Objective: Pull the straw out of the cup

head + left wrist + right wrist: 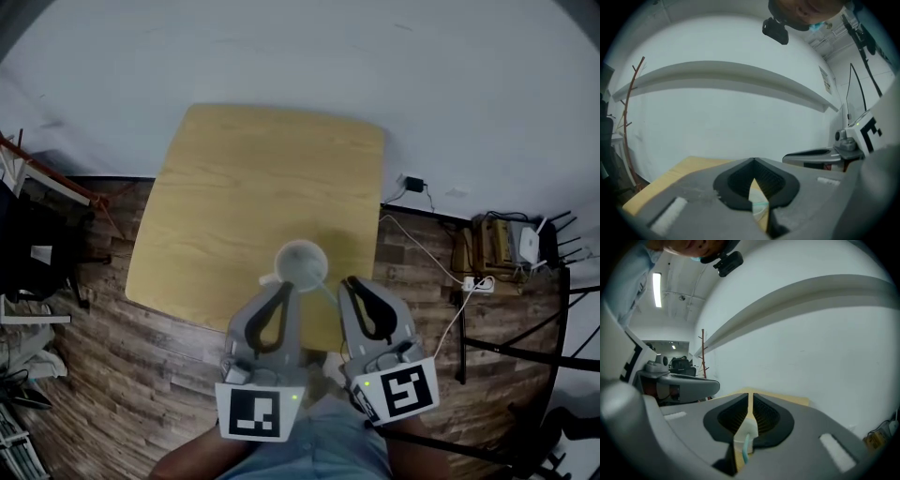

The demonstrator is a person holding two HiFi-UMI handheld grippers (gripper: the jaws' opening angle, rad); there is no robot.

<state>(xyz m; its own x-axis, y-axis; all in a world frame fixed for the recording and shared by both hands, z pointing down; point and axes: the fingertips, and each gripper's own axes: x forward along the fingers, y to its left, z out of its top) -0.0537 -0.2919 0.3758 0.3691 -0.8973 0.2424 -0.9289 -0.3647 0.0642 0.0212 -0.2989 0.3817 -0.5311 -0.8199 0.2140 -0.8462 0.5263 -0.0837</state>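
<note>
the cup (pixel 300 262) stands upright near the front edge of the wooden table (pixel 253 178). the left gripper (pixel 286 284) sits just beside the cup rim, its jaws closed tip to tip with nothing between them. the right gripper (pixel 750 401) is level with the cup's right side, its jaws parted by a narrow slit. the teal straw (pixel 746 446) shows through that slit against the cup and appears unclamped.

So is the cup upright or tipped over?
Upright: the cup stands on the table, its round open mouth facing up in the head view.
</note>
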